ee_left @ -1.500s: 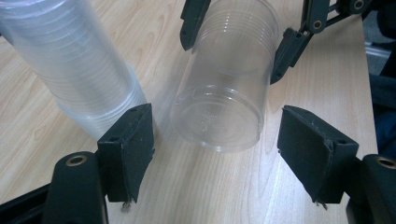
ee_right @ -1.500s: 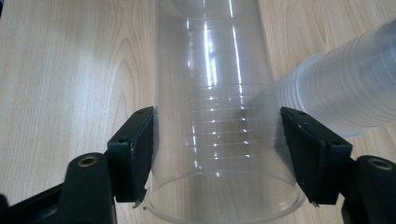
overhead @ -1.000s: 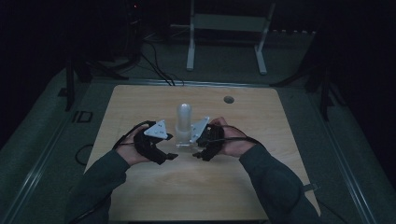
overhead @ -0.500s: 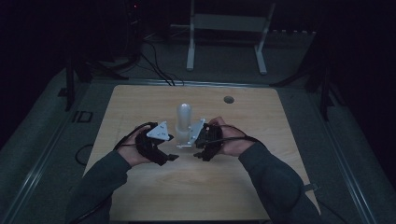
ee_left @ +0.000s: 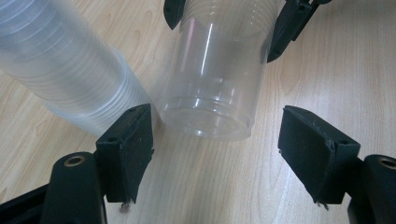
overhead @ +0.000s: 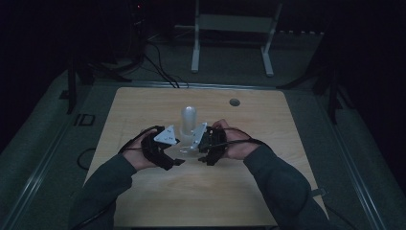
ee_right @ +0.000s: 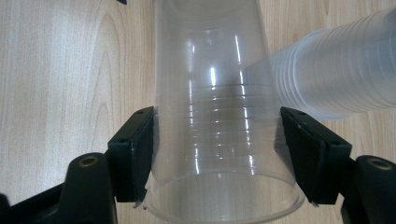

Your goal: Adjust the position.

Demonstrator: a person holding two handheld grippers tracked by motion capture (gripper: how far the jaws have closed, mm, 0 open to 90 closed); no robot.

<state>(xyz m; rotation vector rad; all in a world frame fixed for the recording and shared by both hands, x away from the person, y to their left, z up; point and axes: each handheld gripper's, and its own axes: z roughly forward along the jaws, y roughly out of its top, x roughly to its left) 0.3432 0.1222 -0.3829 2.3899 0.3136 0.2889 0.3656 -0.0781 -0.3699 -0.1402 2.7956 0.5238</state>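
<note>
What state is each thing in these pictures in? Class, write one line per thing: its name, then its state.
single clear cup: empty, lying level, gripped near its rim
stack of cups: nested, standing on the table beside the single cup
right gripper: shut on the single clear cup
left gripper: open, jaws apart on either side of the cup's base, not touching it
table: wooden, bare around the cups

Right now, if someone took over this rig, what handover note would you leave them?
Right tool: shut on a single clear plastic cup, gripped near its rim and held on its side.
Left tool: open, jaws either side of that cup's base without touching.
Stack of clear plastic cups: stands on the light wooden table just beyond both tools.
Done: one cup is off the stack.
Left: place it, or pass it to the left tool.
</note>
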